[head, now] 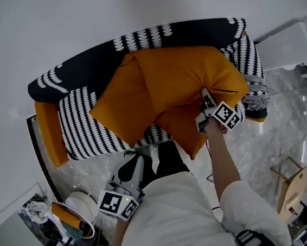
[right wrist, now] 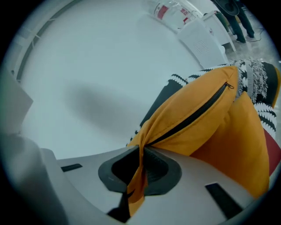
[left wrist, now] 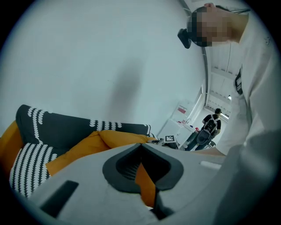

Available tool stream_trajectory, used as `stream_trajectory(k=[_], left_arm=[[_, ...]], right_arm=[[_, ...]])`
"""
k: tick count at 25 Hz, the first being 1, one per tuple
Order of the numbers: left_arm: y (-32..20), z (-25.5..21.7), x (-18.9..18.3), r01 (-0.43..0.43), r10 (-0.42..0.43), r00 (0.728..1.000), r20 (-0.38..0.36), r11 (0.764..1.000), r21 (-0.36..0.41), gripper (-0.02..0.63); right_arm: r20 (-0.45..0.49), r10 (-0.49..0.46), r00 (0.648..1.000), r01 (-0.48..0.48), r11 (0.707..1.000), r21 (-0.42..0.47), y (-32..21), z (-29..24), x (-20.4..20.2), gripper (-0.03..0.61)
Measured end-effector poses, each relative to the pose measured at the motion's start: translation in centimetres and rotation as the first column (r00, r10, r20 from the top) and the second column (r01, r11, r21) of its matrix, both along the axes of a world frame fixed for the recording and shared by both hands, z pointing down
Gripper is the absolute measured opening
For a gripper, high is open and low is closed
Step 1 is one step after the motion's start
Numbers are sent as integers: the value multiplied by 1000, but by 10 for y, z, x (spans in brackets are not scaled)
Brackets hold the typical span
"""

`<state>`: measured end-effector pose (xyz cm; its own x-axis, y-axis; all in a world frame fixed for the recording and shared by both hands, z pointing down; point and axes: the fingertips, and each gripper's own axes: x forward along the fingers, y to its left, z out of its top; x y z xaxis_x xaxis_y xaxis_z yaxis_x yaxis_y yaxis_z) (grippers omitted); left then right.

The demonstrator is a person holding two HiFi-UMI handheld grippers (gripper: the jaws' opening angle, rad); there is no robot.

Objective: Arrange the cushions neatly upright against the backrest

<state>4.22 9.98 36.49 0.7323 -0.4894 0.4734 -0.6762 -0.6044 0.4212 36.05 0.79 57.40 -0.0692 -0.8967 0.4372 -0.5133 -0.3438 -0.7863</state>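
Note:
A black-and-white patterned sofa holds several orange cushions. One cushion leans at the left. A bigger one stands against the backrest, and a third hangs over the seat's front. My right gripper is shut on the big cushion's edge, next to its black zipper, and orange fabric is pinched in its jaws. My left gripper sits low, by the left cushion's bottom corner. It is shut, with a strip of orange fabric between its jaws.
An orange pad covers the sofa's left arm. A white cabinet stands to the right of the sofa, with a wooden stand on the marble floor in front of it. A white round basket sits at lower left. A person stands far off.

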Motion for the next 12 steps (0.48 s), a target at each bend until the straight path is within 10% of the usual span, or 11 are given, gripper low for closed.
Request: stream_trajectory(k=[12], left_arm=[[13, -24, -39, 92, -85, 993, -85, 992, 86, 12]], right_arm=[[-62, -117, 991, 128, 962, 240, -26, -138, -45, 25]])
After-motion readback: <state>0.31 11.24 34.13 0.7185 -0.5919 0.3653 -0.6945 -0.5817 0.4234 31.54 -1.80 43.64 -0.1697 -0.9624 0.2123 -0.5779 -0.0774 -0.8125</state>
